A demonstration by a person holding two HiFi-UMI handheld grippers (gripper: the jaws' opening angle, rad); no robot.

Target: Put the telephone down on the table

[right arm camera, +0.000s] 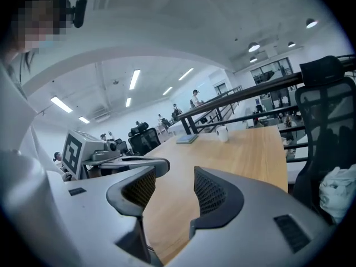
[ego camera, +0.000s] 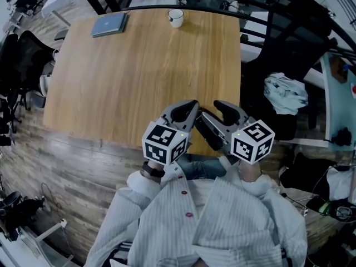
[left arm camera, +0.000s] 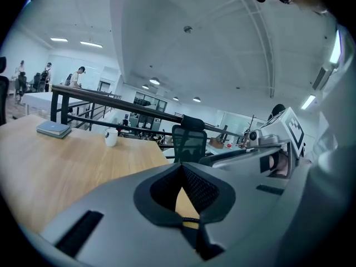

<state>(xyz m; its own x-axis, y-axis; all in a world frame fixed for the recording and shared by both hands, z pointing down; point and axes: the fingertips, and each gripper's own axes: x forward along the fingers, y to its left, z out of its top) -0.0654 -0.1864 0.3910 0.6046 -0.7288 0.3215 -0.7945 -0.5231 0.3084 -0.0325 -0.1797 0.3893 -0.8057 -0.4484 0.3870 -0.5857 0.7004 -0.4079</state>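
We look for the telephone and cannot find it in any view. It is not in either claw, and we do not see it lying on the worktop (ego camera: 144, 71).

Our left claw (left arm camera: 181, 168) is closed, with its tips touching and nothing held between them. Our right claw (right arm camera: 173, 185) is open, with a wide gap between its two sides. In that gap we see only the bare wood, so this claw has hold of nothing too. Both claws are close together at the near edge of the worktop, right in front of our body.

At the far end of the worktop stands a white cup (ego camera: 176, 18). Near it, off to the left, lies a flat grey-blue thing (ego camera: 109, 24). It looks more like a book than a telephone, but it is too small for us to be sure.

We think no telephone is being carried right now. We cannot tell whether it has already been put down somewhere out of view or has not yet been picked up.
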